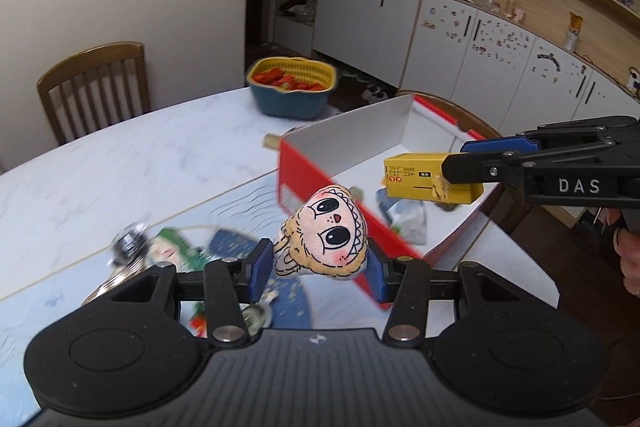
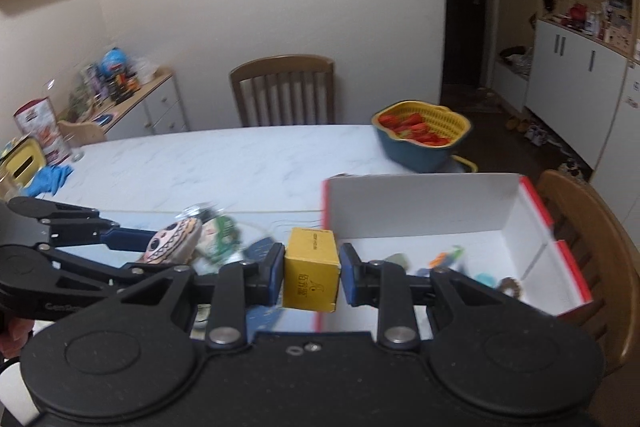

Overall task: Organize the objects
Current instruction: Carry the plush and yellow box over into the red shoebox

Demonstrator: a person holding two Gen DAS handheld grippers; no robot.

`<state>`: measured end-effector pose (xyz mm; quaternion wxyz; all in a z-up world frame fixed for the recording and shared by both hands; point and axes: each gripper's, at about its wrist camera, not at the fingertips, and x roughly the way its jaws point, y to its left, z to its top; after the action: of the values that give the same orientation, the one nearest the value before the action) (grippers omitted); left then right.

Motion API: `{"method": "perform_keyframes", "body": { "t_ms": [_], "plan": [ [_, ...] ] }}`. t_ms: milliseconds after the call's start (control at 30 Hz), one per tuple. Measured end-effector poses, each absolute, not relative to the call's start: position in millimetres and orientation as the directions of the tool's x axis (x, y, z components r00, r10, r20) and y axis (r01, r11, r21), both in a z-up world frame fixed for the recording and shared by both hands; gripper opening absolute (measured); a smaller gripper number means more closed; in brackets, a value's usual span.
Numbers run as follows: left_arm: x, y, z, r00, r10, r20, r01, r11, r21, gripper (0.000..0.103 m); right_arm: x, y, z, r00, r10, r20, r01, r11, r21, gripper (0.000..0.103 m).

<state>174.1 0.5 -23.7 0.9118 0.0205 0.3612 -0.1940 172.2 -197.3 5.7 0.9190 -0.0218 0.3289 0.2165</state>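
Left claw [image 1: 318,269] is clamped on the plush doll [image 1: 326,233], lifted clear of the table [image 1: 140,163], lower centre of its frame, just in front of the red box [image 1: 320,183]. Right claw [image 2: 312,273] pinches the yellow carton [image 2: 312,275] between its blue pads, centre frame, at the box's near left corner. The box is open, small items lying inside. Upper centre, a blue basket [image 1: 290,87] of red things sits at the table's far edge, a chair [image 1: 94,83] to its left.
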Motion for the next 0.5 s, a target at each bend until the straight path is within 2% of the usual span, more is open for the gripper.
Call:
{"method": "perform_keyframes", "body": {
  "t_ms": [500],
  "plan": [
    [245.0, -98.6, -34.8, 0.611, -0.312, -0.728, 0.401, 0.914, -0.055, 0.047, 226.6, -289.1, -21.3, 0.715, 0.276, -0.642, -0.291, 0.953, 0.086, 0.027]
  ]
}}
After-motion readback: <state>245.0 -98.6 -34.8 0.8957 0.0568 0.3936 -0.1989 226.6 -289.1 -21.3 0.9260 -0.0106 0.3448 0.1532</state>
